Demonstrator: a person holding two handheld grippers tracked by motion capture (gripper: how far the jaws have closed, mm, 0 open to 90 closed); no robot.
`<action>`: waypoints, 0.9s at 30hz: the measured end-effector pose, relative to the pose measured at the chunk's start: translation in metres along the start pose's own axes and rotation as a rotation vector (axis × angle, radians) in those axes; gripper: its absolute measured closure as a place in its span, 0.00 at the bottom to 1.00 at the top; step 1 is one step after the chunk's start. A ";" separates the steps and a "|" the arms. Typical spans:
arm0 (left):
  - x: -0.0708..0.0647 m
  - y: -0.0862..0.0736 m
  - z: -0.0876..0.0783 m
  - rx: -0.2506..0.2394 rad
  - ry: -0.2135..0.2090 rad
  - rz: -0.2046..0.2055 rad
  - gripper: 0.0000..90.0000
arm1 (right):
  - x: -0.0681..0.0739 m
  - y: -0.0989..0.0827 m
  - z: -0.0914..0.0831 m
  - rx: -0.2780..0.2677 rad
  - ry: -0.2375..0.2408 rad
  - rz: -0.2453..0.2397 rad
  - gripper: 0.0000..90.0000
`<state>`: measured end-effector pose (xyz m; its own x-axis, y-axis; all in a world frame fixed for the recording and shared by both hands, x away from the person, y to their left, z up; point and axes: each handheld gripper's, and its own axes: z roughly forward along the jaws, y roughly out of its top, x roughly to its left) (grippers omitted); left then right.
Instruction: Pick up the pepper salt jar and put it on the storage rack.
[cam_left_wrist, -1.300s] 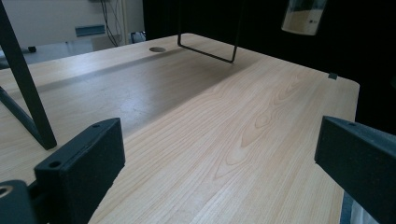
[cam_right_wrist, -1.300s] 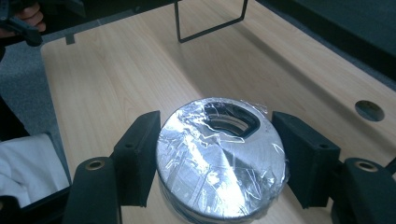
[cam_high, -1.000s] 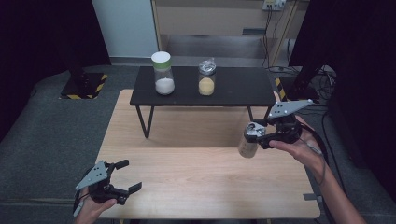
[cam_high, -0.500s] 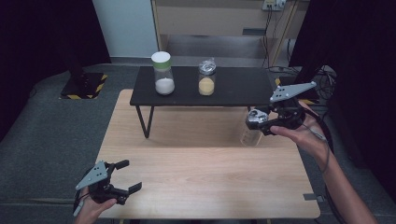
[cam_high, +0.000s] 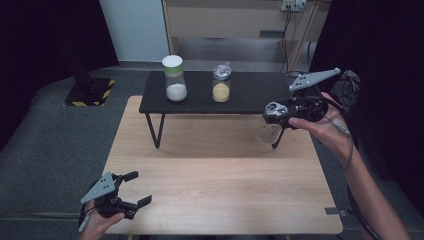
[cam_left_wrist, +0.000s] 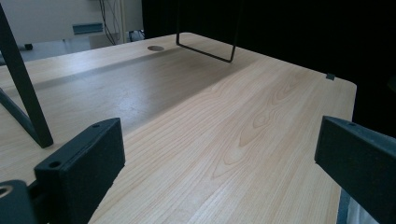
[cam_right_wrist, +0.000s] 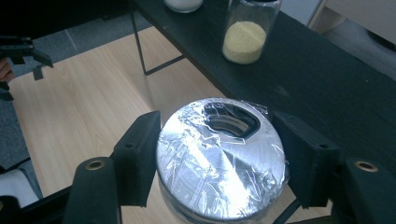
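Empty jar carried toward the black shelf

At the table's near left, the left gripper (cam_high: 131, 189) waits with jaws spread, holding nothing, apparently keeping clear. On the shelf (cam_high: 250, 100) stand a white-powder jar (cam_high: 175, 79) and a yellow-grain jar (cam_high: 221, 83). At right, the right gripper (cam_right_wrist: 219, 163) pinches a clear jar (cam_high: 268, 131) by its foil-wrapped lid (cam_right_wrist: 219, 158), held above the table beside the shelf, likely bound there.
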<state>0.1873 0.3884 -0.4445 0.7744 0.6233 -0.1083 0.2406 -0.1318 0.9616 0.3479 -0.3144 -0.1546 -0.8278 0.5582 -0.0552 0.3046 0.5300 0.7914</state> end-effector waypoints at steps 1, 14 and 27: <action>0.000 0.000 0.000 0.000 0.000 0.000 0.01 | -0.001 0.003 0.000 0.001 -0.002 0.001 0.40; 0.000 0.000 0.000 -0.001 -0.001 0.000 0.01 | -0.008 0.025 0.002 -0.009 -0.051 0.052 0.40; 0.000 0.000 0.000 -0.001 -0.003 0.001 0.01 | -0.018 0.042 0.007 -0.017 -0.099 0.096 0.40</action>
<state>0.1874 0.3886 -0.4447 0.7764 0.6208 -0.1081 0.2391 -0.1316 0.9620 0.3785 -0.2977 -0.1246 -0.7446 0.6664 -0.0381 0.3712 0.4609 0.8061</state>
